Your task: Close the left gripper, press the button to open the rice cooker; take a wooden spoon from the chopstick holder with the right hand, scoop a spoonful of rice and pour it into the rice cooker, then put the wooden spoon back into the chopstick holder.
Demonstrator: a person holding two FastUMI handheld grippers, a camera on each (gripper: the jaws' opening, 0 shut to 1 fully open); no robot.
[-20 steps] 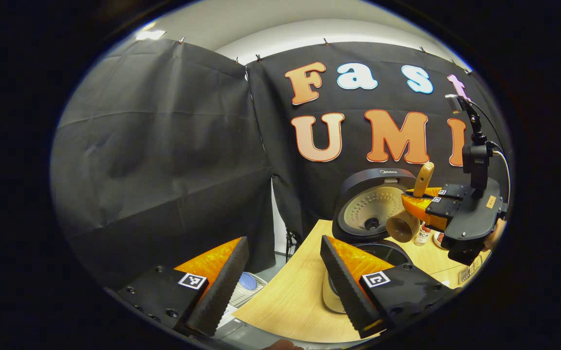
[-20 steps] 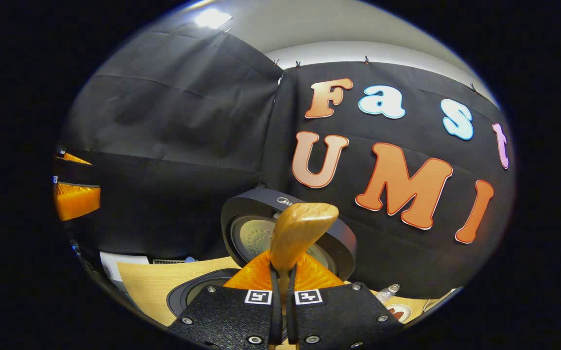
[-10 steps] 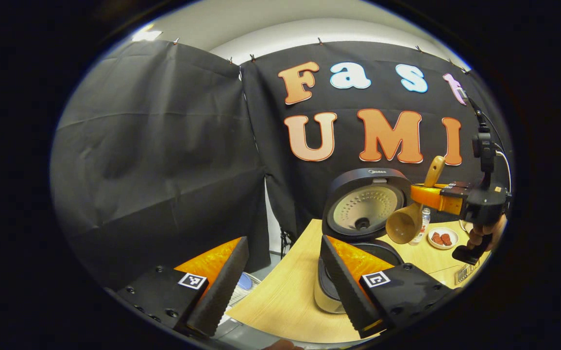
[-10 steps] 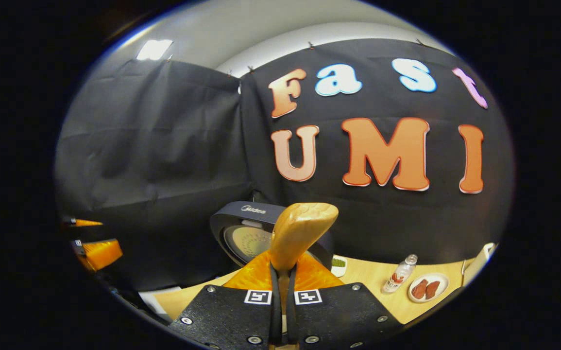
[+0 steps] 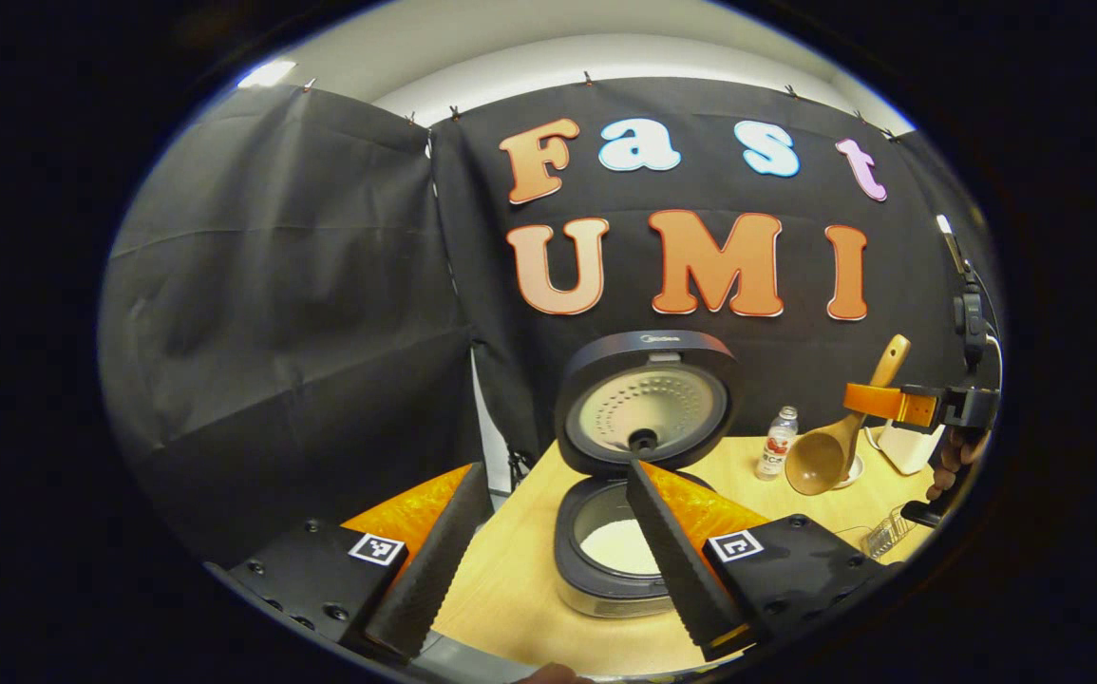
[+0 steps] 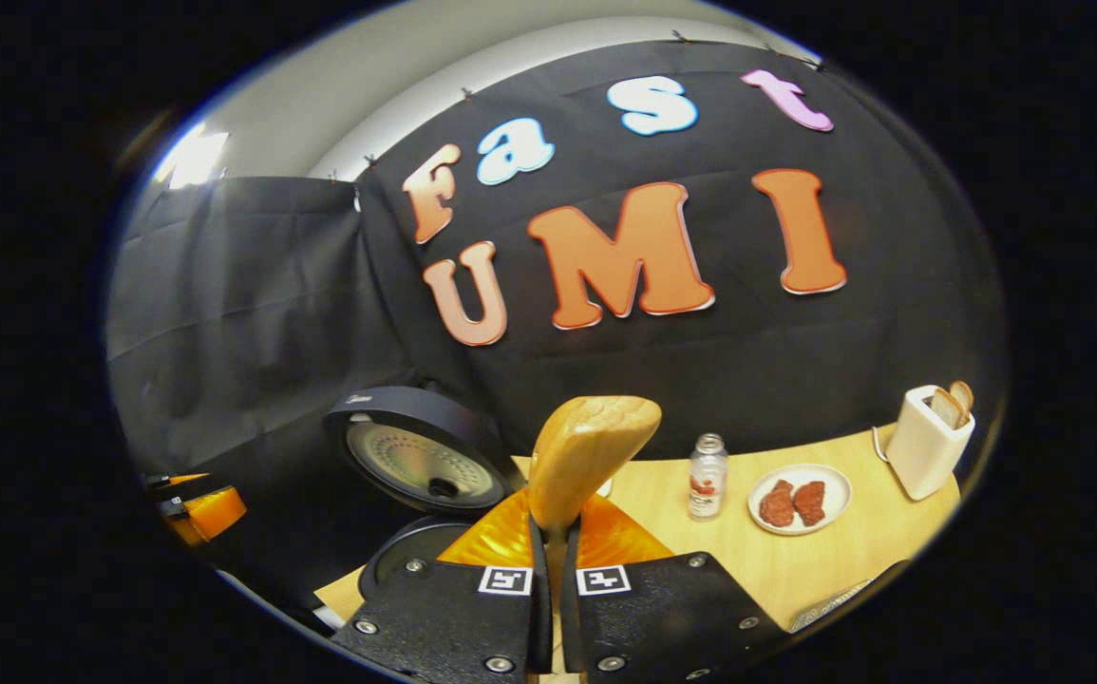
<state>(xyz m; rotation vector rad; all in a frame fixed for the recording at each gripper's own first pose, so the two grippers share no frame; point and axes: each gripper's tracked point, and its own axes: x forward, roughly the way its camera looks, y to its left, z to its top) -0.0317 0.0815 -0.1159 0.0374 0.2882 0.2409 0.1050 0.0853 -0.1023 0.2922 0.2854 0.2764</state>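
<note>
Low in the middle of the left gripper view: the rice cooker (image 5: 619, 532) is sitting open, with white rice in its pot.
Left gripper (image 5: 548, 551): I am holding its fingers wide apart on nothing.
Right gripper (image 6: 548, 608): I am squeezing the wooden spoon (image 6: 586, 456) tight.
Spoon bowl: at the right of the left gripper view it is looking empty.
Done: opening, scooping and pouring, I think.
Left: putting the spoon back in the chopstick holder.
</note>
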